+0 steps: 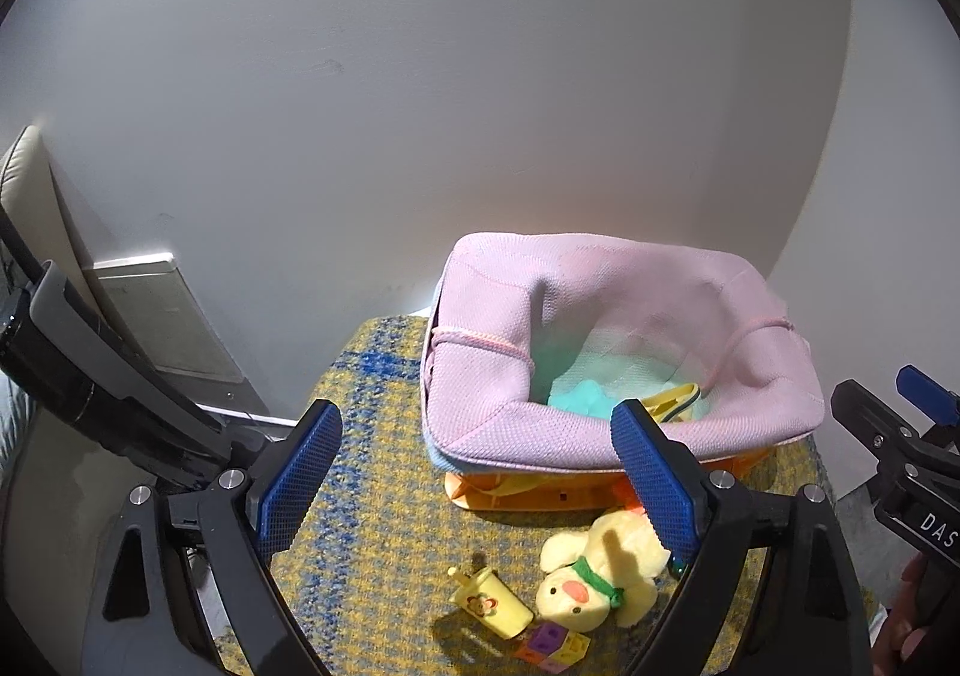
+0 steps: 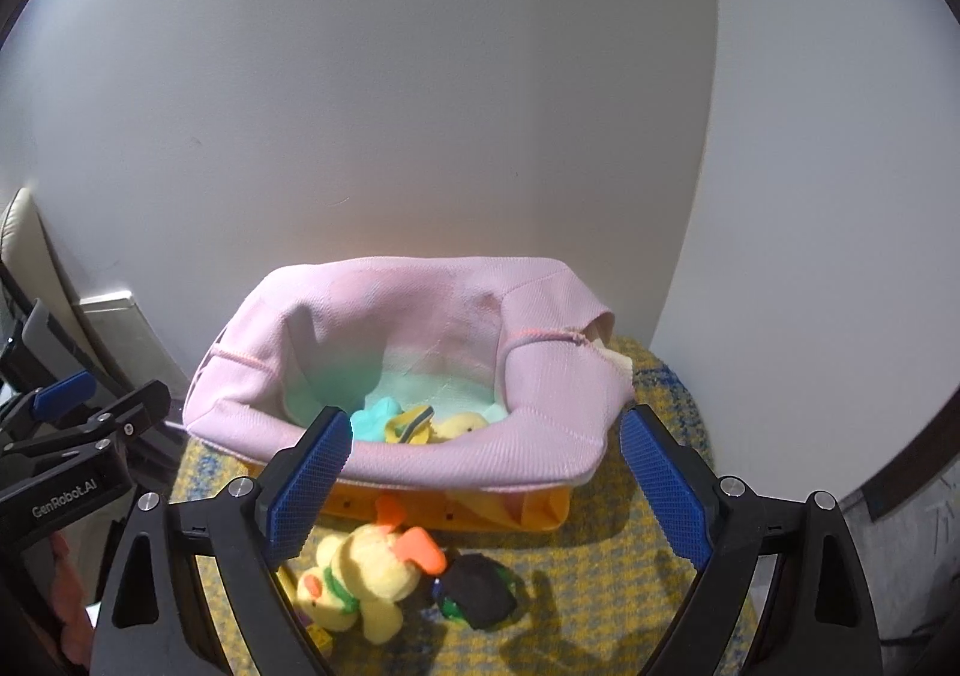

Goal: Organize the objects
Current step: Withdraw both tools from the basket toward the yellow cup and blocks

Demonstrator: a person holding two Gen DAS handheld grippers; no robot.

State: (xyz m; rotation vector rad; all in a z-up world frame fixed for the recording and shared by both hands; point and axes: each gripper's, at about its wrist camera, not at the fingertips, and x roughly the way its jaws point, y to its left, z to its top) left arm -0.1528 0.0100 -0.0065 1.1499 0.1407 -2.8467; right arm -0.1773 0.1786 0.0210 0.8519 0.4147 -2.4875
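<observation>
Hovering with fingers spread and empty, the left gripper (image 1: 480, 472) and right gripper (image 2: 486, 484) face the pink basket (image 1: 480, 406). A plush duck (image 2: 366, 574) lies on the rug (image 1: 372, 496) just before the basket, below both, its body slanting toward the right gripper's left finger.

Left wrist view looks steeply down between its own jaws from the left, near the pink fabric basket (image 1: 618, 352) on the yellow-blue rug (image 1: 372, 496), wall behind. Right wrist view faces the same basket (image 2: 408, 352) from the right, equally near. Both share basket, rug and plush duck (image 1: 594, 574) (image 2: 366, 574); each catches the other gripper at its edge.
</observation>
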